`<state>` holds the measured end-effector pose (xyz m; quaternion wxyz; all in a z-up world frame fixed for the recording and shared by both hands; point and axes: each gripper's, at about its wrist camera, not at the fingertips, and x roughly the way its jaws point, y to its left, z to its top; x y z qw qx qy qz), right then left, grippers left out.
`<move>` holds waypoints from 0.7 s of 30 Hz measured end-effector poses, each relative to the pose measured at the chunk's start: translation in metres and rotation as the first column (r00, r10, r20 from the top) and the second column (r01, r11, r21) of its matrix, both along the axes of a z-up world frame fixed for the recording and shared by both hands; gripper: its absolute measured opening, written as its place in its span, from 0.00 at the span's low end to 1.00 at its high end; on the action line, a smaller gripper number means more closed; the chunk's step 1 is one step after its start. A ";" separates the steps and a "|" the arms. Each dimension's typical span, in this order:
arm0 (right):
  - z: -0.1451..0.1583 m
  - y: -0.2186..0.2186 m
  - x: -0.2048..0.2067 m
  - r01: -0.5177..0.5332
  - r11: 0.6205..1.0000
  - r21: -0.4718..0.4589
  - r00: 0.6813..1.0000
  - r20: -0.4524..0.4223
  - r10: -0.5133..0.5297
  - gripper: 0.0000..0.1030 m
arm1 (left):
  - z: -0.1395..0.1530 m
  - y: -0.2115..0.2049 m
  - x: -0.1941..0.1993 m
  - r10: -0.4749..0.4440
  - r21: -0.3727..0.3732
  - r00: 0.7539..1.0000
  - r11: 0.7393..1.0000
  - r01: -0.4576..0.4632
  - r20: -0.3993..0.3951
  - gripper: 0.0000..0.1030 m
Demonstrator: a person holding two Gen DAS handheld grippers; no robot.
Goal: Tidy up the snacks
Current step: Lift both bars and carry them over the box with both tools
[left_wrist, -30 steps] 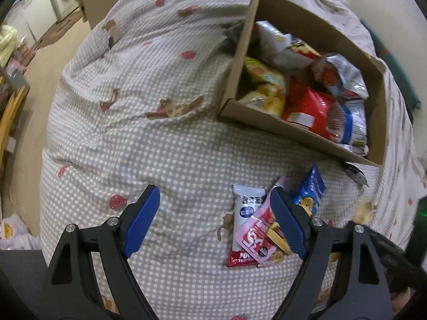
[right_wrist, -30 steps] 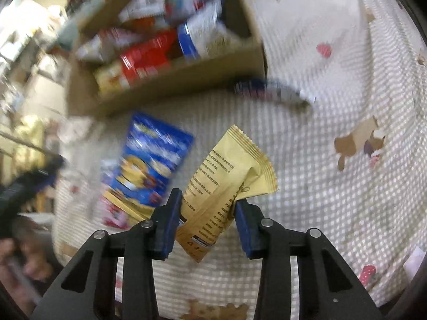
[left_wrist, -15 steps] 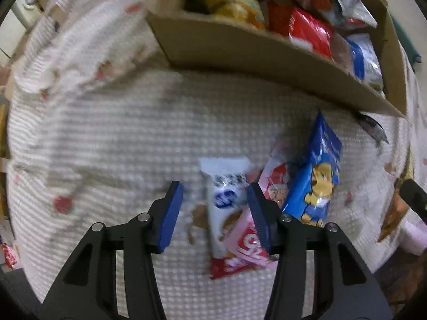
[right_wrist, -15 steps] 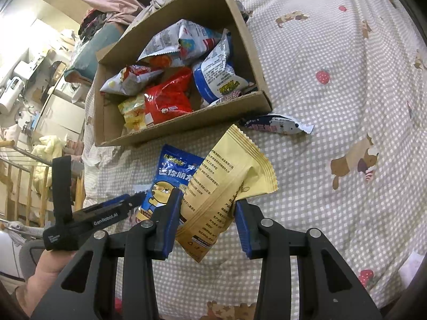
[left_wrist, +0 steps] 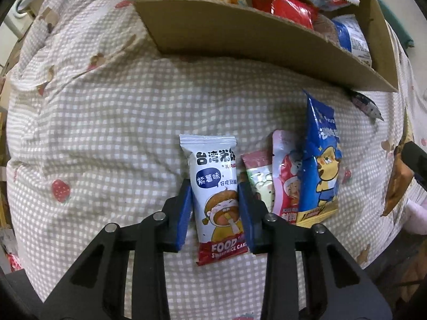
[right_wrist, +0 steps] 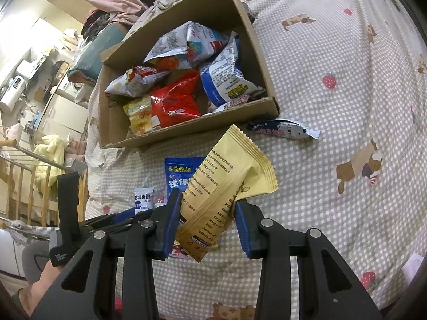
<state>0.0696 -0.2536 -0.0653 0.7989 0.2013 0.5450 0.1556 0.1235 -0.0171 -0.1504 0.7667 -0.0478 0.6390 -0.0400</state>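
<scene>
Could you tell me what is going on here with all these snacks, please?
A person holding two grippers is sorting snacks on a checked bedspread. The left gripper has its pads on a white rice-cake packet lying flat. The right gripper holds a yellow paper-look packet aloft near the half-filled cardboard box.

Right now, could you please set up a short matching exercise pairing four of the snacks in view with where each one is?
Things:
1. white rice cake packet
2. yellow packet
3. red bag
4. dark wrapper

Places:
A. inside the cardboard box
B. on the quilt just outside the box's front corner
C. between the fingers of the left tool
D. clamped in the right tool, lifted off the quilt

Pairs: 1-C, 2-D, 3-A, 4-B
</scene>
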 end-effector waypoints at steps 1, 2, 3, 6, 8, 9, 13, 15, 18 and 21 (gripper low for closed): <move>0.001 0.001 0.000 -0.005 1.000 -0.003 1.000 0.003 0.005 0.39 | 0.001 0.004 -0.001 0.007 0.007 1.000 1.000 -0.007 0.007 0.29; 0.001 0.002 0.000 -0.009 1.000 -0.006 1.000 0.006 0.009 0.39 | 0.004 0.006 -0.001 0.016 0.012 1.000 1.000 -0.016 0.020 0.29; 0.001 0.004 0.000 -0.013 1.000 -0.012 1.000 0.010 0.013 0.39 | 0.009 0.009 -0.001 0.022 0.019 0.999 1.000 -0.023 0.032 0.29; 0.002 0.005 0.000 -0.017 1.000 -0.020 1.000 0.016 0.018 0.39 | 0.022 0.010 -0.007 0.018 0.027 0.997 0.999 -0.020 0.070 0.29; 0.004 0.004 0.001 -0.017 1.000 -0.020 0.999 0.028 0.018 0.39 | 0.025 0.010 -0.008 0.017 0.002 0.997 1.000 -0.017 0.074 0.29; 0.004 0.004 0.001 -0.015 1.000 -0.021 0.999 0.033 0.016 0.39 | 0.028 0.010 -0.010 0.015 0.005 0.996 1.000 -0.015 0.084 0.29; 0.007 0.004 0.001 -0.016 1.000 -0.019 0.999 0.048 0.017 0.39 | 0.037 0.018 -0.015 0.013 0.022 0.993 1.000 -0.016 0.114 0.29; 0.009 0.005 0.001 -0.020 1.000 -0.021 0.998 0.060 0.022 0.39 | 0.041 0.017 -0.018 0.017 0.027 0.991 0.999 -0.021 0.129 0.29; 0.014 0.006 0.001 -0.023 1.000 -0.014 0.996 0.085 0.024 0.39 | 0.044 0.021 -0.025 0.025 0.042 0.989 0.999 -0.031 0.148 0.29; 0.021 0.006 0.000 -0.026 1.000 -0.004 0.993 0.116 0.026 0.39 | 0.045 0.022 -0.028 0.035 0.045 0.987 0.998 -0.043 0.158 0.29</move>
